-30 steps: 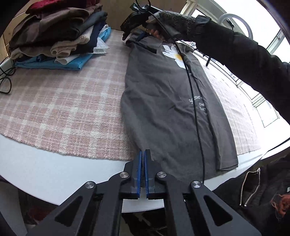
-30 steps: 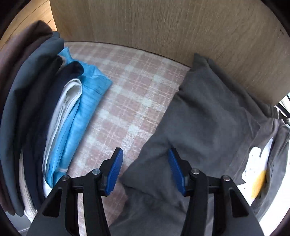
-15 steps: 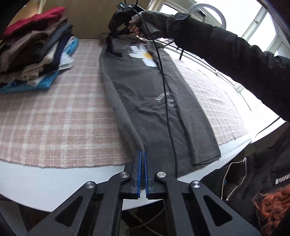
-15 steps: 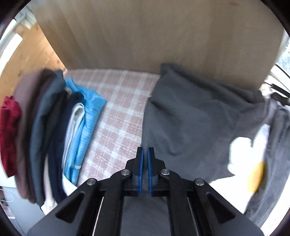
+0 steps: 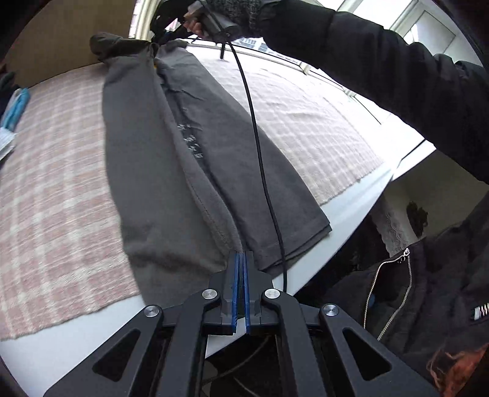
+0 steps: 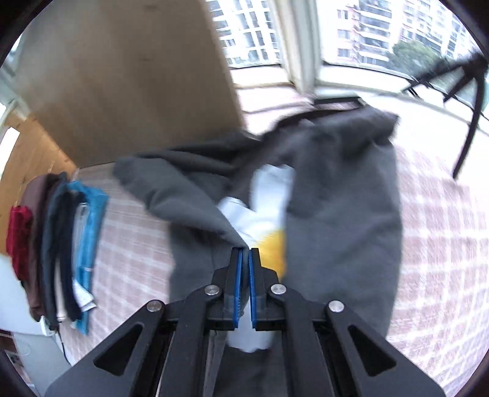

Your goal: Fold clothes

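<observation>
Two grippers: both have their blue-padded black jaws pressed together on the same garment.
Garment: a long dark grey cotton T-shirt (image 5: 146, 158) with pale lettering lies lengthwise on a pink-and-white checked woven tablecloth (image 5: 52, 189), running from 6 o'clock to 12 o'clock in the left wrist view; one long side is folded over toward the middle.
Left gripper (image 5: 241, 259): clamped on the stitched hem at 6 o'clock, at the near table edge.
Right gripper (image 6: 244, 255): closed on a fold of the grey cloth at the collar end, just beside the white-and-yellow flower print (image 6: 262, 210); in the left wrist view it sits at 12 o'clock, held by a hand in a grey knitted glove (image 5: 232, 13) with a black sleeve.
Cable: a thin black cord (image 5: 259, 152) hangs from that far gripper across the shirt.
Stack: folded clothes in blue, navy, brown and red (image 6: 58, 244) rest at 9 o'clock in the blurred right wrist view.
Backdrop: a plain wooden board (image 6: 122, 79) stands behind the shirt at 11 o'clock.
</observation>
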{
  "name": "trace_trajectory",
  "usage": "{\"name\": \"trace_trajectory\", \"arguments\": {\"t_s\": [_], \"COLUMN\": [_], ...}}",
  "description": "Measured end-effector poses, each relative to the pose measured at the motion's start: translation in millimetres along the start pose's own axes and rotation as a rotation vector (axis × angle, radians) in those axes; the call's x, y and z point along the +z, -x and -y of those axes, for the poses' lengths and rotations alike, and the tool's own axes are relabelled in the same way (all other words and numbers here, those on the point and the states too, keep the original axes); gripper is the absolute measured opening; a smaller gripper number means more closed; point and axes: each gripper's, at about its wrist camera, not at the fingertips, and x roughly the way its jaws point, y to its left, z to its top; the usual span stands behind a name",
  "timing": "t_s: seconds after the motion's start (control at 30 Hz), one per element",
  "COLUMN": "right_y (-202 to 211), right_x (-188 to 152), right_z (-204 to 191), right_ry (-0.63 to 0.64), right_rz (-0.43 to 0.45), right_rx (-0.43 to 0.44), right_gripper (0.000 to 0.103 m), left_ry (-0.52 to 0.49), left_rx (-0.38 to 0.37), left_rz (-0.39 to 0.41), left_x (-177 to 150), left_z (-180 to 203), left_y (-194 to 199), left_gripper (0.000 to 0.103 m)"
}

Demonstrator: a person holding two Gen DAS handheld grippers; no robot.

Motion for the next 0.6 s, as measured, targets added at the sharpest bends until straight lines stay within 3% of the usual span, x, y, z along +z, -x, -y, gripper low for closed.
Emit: {"name": "trace_trajectory", "arguments": {"t_s": [0.27, 0.4, 0.53, 0.6], "right_y": [-21, -30, -9, 14], "right_x": [0, 0, 0, -2], "right_z": [14, 9, 9, 15], "right_ry": [0.007, 0.035, 0.045, 0.025], "right_rz": [0.003, -0.024, 0.007, 0.045], "right_rx": [-0.077, -0.110, -0.108, -0.088], "right_gripper": [0.004, 0.008, 0.028, 0.028], "left_ry": [-0.024, -0.012, 0.013, 0.028], "left_rx": [-0.059, -0.063, -0.009, 0.024], "left_rz": [-0.076, -0.101, -0.082, -0.073], "left_x": [12, 12, -4, -13], "left_z": [12, 17, 4, -5], "left_y": [-36, -36, -8, 8], "left_gripper": [0.003, 0.010, 0.019, 0.020]}}
